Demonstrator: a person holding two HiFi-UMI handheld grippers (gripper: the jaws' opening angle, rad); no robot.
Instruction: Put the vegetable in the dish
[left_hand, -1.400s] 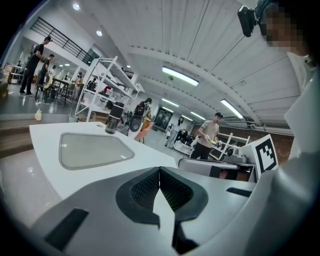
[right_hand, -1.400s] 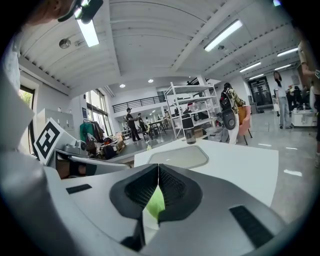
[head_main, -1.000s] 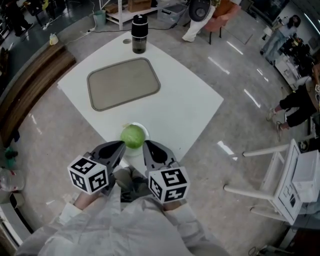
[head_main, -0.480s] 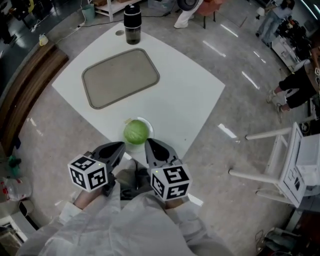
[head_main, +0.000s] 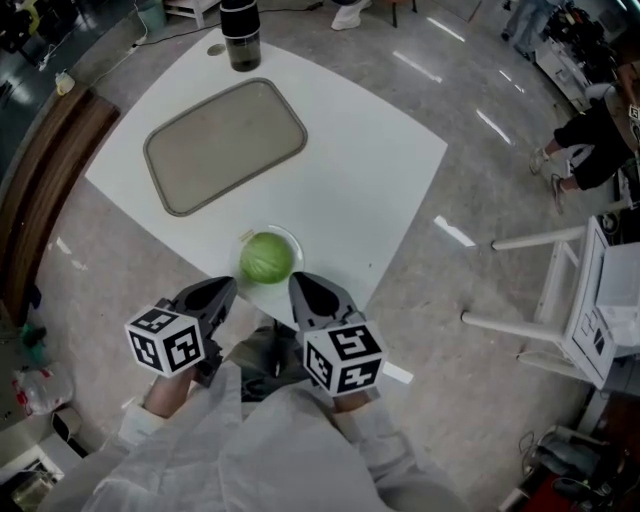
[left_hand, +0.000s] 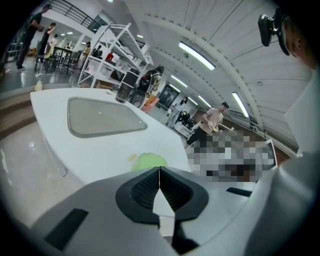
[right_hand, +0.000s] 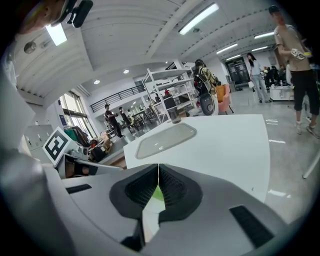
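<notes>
Green cabbage (head_main: 265, 257) seated on the white dish (head_main: 292, 240), at the near corner of the white table (head_main: 370, 150). Left gripper (head_main: 226, 286) and right gripper (head_main: 298, 282) hang just short of that corner, clear of the cabbage, each with jaws pressed together on nothing. Beyond lie a grey tray (head_main: 225, 145) and a dark tumbler (head_main: 240, 30), its top cut off. The cabbage hides most of the dish. In the left gripper view the jaws mask its lower half.
</notes>
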